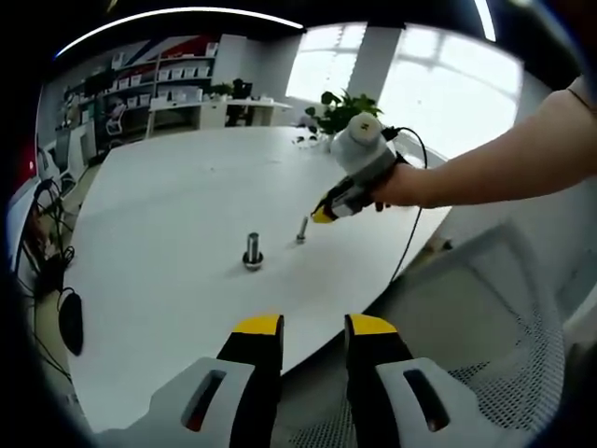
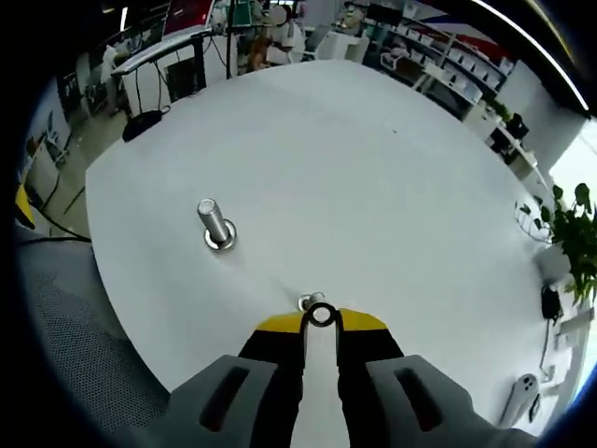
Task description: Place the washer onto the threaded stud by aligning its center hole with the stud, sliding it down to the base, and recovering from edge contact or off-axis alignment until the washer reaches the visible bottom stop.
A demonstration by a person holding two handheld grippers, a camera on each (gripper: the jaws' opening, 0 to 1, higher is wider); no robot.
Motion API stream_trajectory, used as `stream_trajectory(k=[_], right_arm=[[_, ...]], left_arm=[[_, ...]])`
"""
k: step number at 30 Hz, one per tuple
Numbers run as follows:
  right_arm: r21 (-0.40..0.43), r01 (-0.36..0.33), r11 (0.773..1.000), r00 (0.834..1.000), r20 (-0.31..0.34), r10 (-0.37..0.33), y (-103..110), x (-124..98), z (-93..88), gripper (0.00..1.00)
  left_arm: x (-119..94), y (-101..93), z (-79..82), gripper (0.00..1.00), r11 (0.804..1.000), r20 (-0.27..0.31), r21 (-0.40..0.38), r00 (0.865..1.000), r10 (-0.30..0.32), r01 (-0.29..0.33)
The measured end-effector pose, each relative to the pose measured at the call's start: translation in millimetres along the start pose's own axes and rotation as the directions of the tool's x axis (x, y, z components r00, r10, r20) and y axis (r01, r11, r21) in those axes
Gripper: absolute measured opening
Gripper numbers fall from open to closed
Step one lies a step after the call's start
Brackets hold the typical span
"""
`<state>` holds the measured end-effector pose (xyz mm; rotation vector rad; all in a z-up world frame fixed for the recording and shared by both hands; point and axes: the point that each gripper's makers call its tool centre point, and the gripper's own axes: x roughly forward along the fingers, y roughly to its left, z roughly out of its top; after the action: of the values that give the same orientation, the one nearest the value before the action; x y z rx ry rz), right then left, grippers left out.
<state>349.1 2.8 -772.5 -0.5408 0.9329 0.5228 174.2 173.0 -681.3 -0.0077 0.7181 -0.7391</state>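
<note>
A small metal washer point(image 2: 321, 315) is pinched between the yellow tips of my right gripper point(image 2: 320, 322), which is shut on it. The washer hangs just beside the top of a thin threaded stud point(image 2: 307, 302) that stands on the white table point(image 2: 373, 168); its hole is off the stud's axis. In the left gripper view, the right gripper point(image 1: 324, 216), held by a hand, hovers close to the right of that thin stud point(image 1: 301, 229). My left gripper point(image 1: 314, 327) is open over the table's near edge with nothing between its jaws.
A thicker stud point(image 2: 216, 224) with a ring at its base stands apart from the thin one, also seen as the thicker stud point(image 1: 253, 250). A mesh chair point(image 1: 504, 317) is by the table edge. A potted plant point(image 1: 340, 110) and a cable point(image 1: 415, 233) lie beyond.
</note>
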Motion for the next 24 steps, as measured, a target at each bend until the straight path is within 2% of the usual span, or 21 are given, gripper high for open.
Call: stream_trajectory(k=[6,21,24], right_arm=[[-0.033,-0.001,0.999,1.000,-0.007,0.000,1,7,5.7,0.14],[-0.022,-0.035,0.999,0.997,-0.064,0.033,3,20,0.9,0.14],[-0.051,-0.043,0.998,0.996,-0.074,0.039,6,22,-0.7,0.14]], left_arm=[[0,-0.4,-0.1,0.24,1.000,-0.002,0.004,1.000,-0.002,0.002],[1,-1.4,-1.3,0.23,1.000,-0.010,0.003,1.000,-0.007,0.007],[1,-1.9,-1.5,0.23,1.000,-0.012,0.006,1.000,-0.009,0.009]])
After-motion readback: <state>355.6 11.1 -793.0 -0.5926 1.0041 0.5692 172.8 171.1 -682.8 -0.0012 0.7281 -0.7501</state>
